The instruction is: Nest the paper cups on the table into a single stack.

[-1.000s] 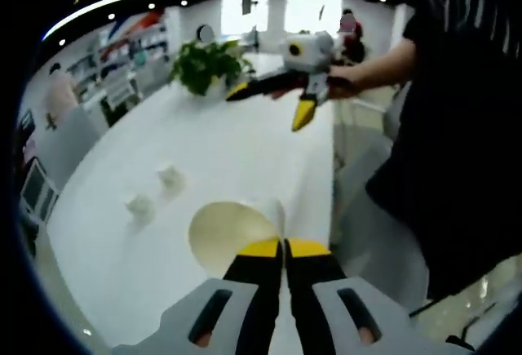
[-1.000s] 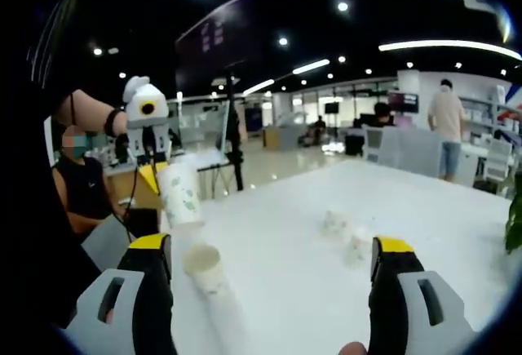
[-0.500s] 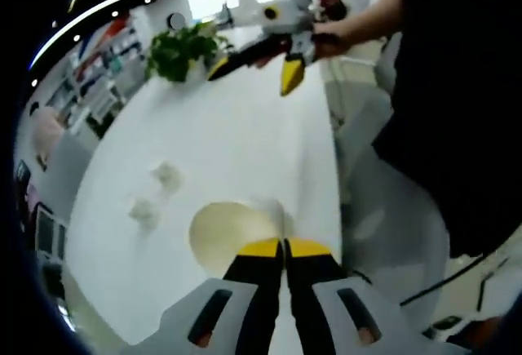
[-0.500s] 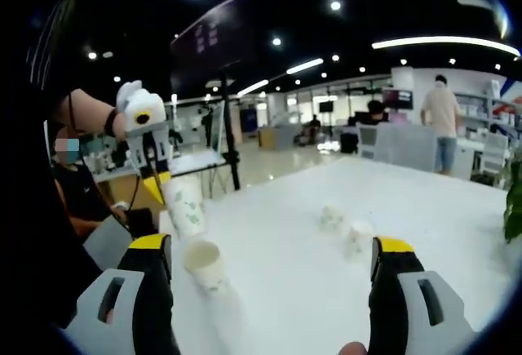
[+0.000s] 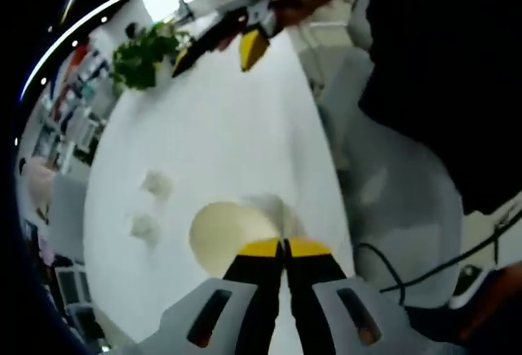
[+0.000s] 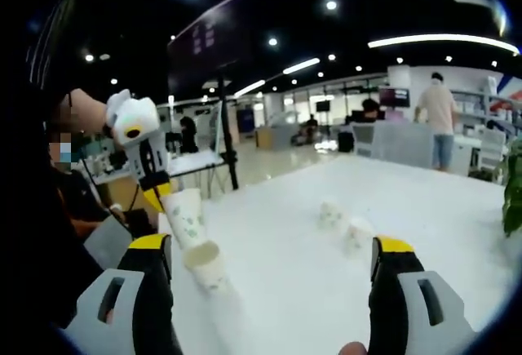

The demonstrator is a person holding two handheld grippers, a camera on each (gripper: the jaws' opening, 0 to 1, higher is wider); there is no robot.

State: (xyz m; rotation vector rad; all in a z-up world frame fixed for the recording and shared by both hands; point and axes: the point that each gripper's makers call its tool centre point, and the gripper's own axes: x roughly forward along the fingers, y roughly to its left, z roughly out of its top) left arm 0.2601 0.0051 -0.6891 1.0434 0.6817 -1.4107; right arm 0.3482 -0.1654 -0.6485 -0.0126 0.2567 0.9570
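Left gripper view: left gripper [image 5: 285, 247], jaws together, clamped on the rim of a held paper cup [image 5: 232, 232] whose open mouth faces the camera. Two more small cups [image 5: 151, 204] lie on the white table [image 5: 228, 135] at 9 o'clock of the held cup. Right gripper [image 5: 214, 35] at 12 o'clock, near a potted plant [image 5: 140, 55]; a person's dark clothing at 3 o'clock.

Right gripper view: right gripper [image 6: 269, 261], jaws wide apart, nothing between them. Left gripper [image 6: 155, 196] at 10 o'clock holds the patterned cup [image 6: 186, 218] tilted, just above an upright cup [image 6: 206, 267] near the table's edge. Two cups [image 6: 342, 224] stand well apart, toward 1 o'clock.
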